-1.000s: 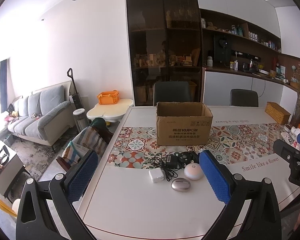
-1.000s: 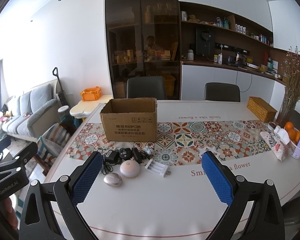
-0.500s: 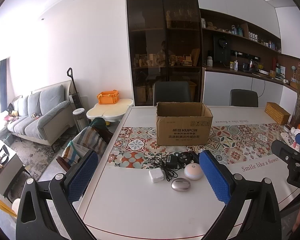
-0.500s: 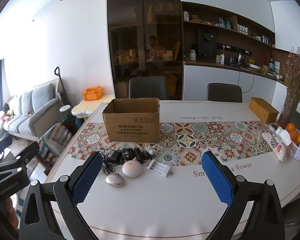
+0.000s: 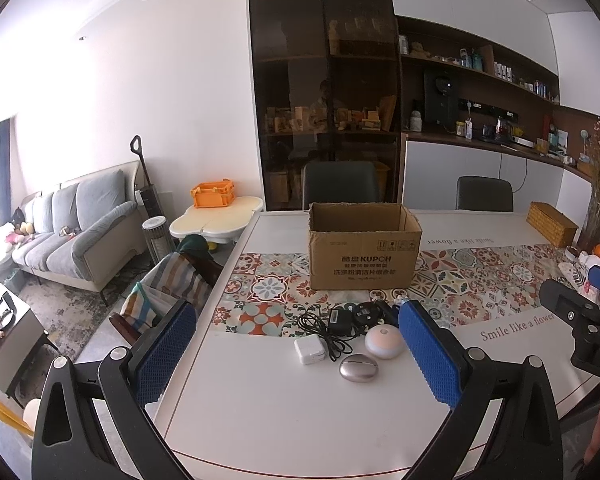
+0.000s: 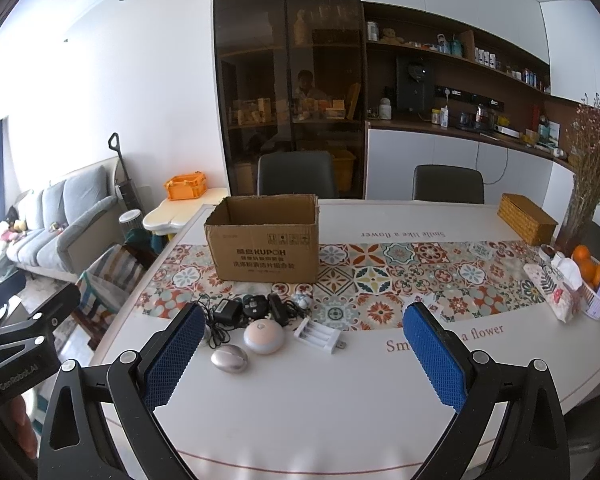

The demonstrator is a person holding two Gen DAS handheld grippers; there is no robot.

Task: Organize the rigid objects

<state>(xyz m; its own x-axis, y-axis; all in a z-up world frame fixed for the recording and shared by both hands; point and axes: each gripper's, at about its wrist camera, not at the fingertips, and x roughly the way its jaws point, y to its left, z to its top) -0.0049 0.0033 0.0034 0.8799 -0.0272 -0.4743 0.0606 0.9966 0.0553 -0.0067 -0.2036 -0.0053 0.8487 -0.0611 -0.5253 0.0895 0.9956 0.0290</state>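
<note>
Two handheld grippers with blue-padded fingers are hovering above the near edge of a white dining surface point(image 5: 260, 420), both spread wide and grasping nothing. Seen from the left wrist camera, the left gripper point(image 5: 296, 354) is framing a small cluster of rigid items: a white square power adapter point(image 5: 310, 351), a silver oval pebble-shaped case point(image 5: 358, 367), a round pale pink dome-shaped light point(image 5: 383, 340) and a black charger brick with a tangled black cable point(image 5: 340, 321). The pink light is lying just beside the pad of the left gripper's right-hand finger in that view. Seen from the right wrist camera, the right gripper point(image 6: 304, 356) is hanging over bare surface, with a white four-slot battery charger point(image 6: 318, 336) lying just right of the pink light and near a black plug point(image 6: 255, 305). Behind the cluster, an open brown cardboard box printed KUPOH point(image 6: 266, 240) is standing upright on a patterned tile-print runner point(image 6: 400, 276) that is crossing the surface. Farther right, a woven wicker box point(image 6: 526, 218), a vase of dried pink flowers point(image 6: 584, 200) and a small basket of oranges point(image 6: 598, 284) are sitting near the edge. Two dark chairs point(image 6: 296, 174) are standing at the far side, and a grey sofa point(image 5: 72, 232) is showing at the left.
</note>
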